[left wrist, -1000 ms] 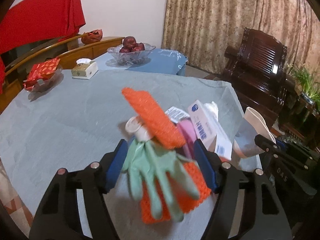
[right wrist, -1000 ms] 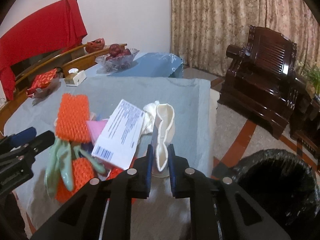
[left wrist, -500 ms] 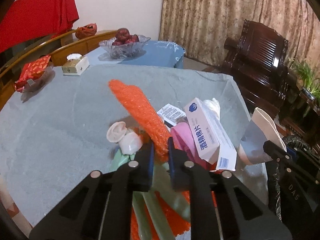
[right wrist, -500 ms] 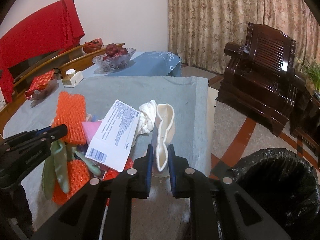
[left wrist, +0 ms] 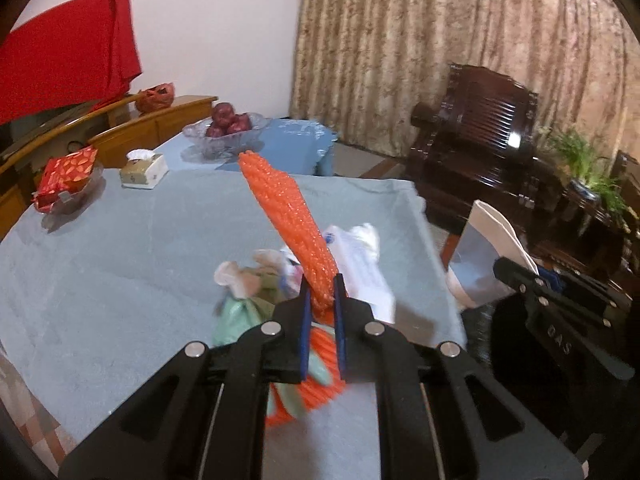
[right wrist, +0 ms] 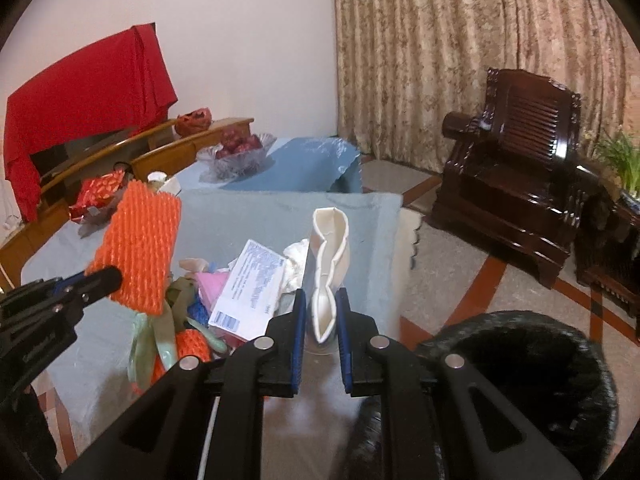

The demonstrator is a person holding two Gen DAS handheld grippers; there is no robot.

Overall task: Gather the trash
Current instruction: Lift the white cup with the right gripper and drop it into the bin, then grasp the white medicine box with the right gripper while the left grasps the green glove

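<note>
My left gripper (left wrist: 321,298) is shut on an orange foam net sleeve (left wrist: 287,220) that stands up above the grey-clothed table (left wrist: 120,248); the same sleeve (right wrist: 140,248) shows at the left of the right wrist view. My right gripper (right wrist: 320,312) is shut on a squashed white paper cup (right wrist: 330,256), also seen as the cup (left wrist: 486,256) at the right of the left wrist view. Below lies a trash pile: a green glove (right wrist: 156,332), a second orange net (right wrist: 192,346), a white carton (right wrist: 250,284), pink paper (right wrist: 210,286) and crumpled tissue (right wrist: 296,258).
A black-lined trash bin (right wrist: 516,384) stands on the floor at the lower right, past the table's edge. At the back are a glass fruit bowl (left wrist: 228,128), a tissue box (left wrist: 144,170), a red snack bag (left wrist: 66,178), a dark wooden armchair (right wrist: 520,160) and curtains.
My left gripper went from open around the pile to shut on the orange net sleeve and lifted it clear. Both grippers rose; the right one kept hold of the paper cup.
</note>
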